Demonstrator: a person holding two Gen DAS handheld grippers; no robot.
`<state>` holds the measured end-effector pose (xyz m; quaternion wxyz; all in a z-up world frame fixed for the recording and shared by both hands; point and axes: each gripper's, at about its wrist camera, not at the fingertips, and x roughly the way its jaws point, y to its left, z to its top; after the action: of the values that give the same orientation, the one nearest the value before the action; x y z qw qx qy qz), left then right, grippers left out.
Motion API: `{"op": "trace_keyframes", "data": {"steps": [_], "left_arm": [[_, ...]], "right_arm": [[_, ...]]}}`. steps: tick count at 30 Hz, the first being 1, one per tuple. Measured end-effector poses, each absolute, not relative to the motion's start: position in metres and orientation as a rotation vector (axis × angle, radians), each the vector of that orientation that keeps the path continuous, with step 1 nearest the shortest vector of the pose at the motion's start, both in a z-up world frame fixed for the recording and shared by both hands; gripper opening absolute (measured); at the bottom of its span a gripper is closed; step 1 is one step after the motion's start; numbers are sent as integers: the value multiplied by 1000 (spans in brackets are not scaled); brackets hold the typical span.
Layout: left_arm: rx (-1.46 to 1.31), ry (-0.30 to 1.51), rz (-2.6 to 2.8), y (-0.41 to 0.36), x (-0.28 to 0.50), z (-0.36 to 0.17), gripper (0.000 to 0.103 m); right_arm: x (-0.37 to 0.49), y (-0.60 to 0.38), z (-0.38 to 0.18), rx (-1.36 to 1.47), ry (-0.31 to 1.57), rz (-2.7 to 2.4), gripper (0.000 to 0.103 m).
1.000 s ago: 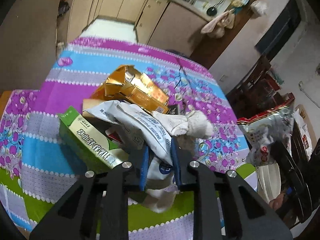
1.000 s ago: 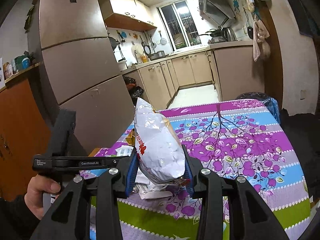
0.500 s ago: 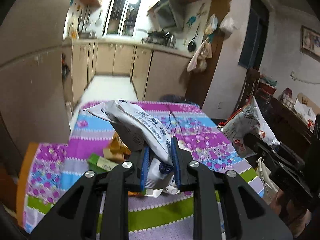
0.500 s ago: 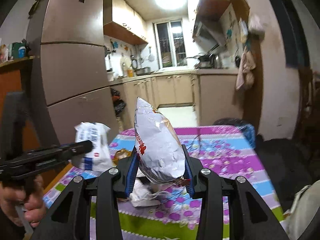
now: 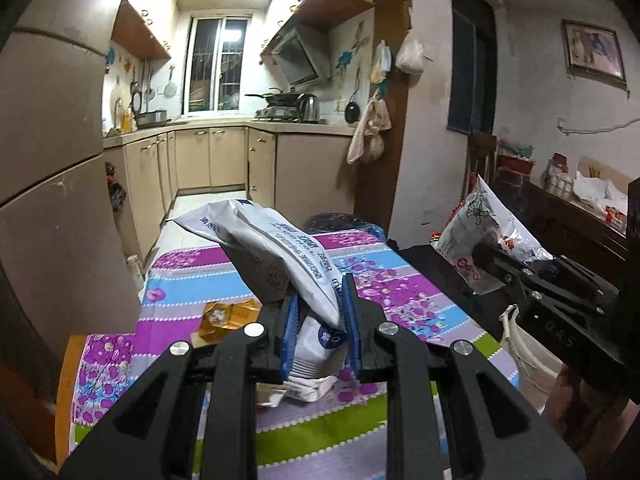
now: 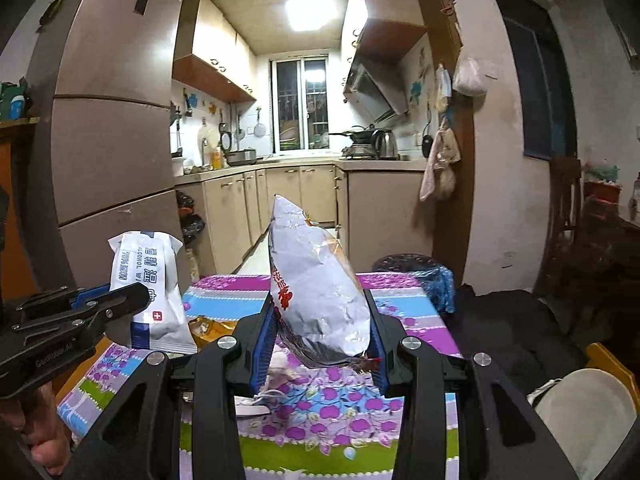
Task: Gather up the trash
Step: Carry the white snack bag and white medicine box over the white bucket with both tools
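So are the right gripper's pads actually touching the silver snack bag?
Touching. The right wrist view shows both blue pads pressed against the sides of the silver snack bag, with the right gripper holding it above the table.

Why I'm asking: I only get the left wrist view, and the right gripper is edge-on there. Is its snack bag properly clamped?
Observer: Yes. In the right wrist view the right gripper has a blue pad against each side of the silver snack bag, which stands upright above the jaws.
Operator: And what is my own pack?
Observer: The left gripper pinches a white pack marked "ALCOHOL", with a small red cross square.
Operator: Any trash near the table's front edge?
Observer: A small pale round bit lies on the green stripe of the tablecloth.
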<state>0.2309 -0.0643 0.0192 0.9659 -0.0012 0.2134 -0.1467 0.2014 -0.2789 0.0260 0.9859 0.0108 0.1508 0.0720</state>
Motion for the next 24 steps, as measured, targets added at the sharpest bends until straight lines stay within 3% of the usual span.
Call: {"op": "trace_keyframes", "data": {"steps": [11,24], "left_arm": [[56,415,-434,-135,231,21,19],[127,472,-790,-301,230,23,19]], "right_arm": [[168,-351,46,29,303,-11,41],[130,-542,56,92,466,-324,41]]}}
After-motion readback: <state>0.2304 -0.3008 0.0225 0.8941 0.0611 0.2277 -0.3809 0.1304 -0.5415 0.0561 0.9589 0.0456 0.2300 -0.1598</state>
